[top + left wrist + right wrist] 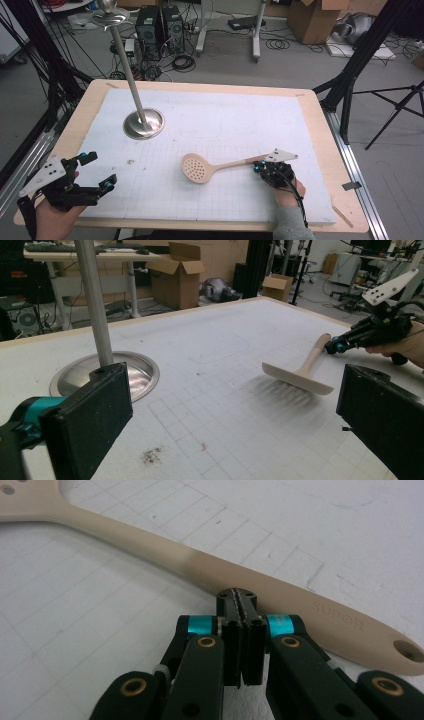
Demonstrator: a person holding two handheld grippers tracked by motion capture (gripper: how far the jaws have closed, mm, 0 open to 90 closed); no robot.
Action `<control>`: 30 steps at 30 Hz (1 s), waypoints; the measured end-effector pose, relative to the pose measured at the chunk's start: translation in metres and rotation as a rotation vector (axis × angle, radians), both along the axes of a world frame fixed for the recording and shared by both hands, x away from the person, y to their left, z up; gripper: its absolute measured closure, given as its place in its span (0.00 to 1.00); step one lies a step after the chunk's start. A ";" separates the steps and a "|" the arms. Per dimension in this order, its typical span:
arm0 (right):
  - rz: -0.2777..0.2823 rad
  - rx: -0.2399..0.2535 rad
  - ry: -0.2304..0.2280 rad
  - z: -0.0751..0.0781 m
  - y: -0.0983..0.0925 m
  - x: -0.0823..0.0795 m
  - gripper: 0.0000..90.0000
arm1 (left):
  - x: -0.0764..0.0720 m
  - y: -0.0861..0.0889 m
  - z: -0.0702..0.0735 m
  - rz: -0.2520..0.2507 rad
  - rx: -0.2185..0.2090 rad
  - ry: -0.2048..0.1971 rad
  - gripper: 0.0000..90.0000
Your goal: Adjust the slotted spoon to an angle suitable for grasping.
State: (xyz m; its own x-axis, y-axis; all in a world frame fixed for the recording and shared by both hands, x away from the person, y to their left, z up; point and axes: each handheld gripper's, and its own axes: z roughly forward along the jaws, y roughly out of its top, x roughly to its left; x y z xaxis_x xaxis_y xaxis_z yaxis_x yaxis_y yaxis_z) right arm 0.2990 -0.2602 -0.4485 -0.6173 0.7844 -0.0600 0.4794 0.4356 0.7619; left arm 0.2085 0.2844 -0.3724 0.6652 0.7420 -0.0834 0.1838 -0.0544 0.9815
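Note:
A beige slotted spoon (196,169) lies on the white mat, its head toward the table's middle and its handle running right. My right gripper (258,166) is shut, jaws pressed flat together with nothing between them. In the right gripper view its tips (238,598) rest against the near edge of the spoon handle (150,542), close to the end with the hanging hole. In the left gripper view the spoon's head (300,381) looks slightly raised above its shadow, with the right gripper (336,345) at the handle. My left gripper (100,170) stands open at the front left, holding nothing (235,407).
A metal stand with a round base (144,123) and a tall leaning pole rises at the back left of the mat (240,115). The same base (105,375) sits just beyond my left jaw. Cables, computers and boxes lie on the floor past the table.

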 end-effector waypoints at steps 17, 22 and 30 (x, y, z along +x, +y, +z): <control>0.108 0.084 -0.045 0.023 0.055 0.006 1.00 | 0.000 0.000 0.000 -0.012 -0.003 0.002 0.02; 0.122 0.112 -0.020 0.021 0.064 0.012 1.00 | 0.001 -0.002 -0.002 -0.016 -0.002 0.009 0.02; 0.148 0.098 0.010 0.011 0.092 0.021 1.00 | 0.002 -0.005 -0.003 -0.025 0.002 0.013 0.02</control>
State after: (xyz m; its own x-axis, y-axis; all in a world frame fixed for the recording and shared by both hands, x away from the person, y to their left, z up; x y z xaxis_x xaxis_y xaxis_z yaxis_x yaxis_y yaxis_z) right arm 0.3199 -0.1684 -0.4378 -0.7267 0.6867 0.0193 0.4237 0.4258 0.7995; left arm 0.2101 0.2795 -0.3755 0.6824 0.7254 -0.0906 0.1954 -0.0615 0.9788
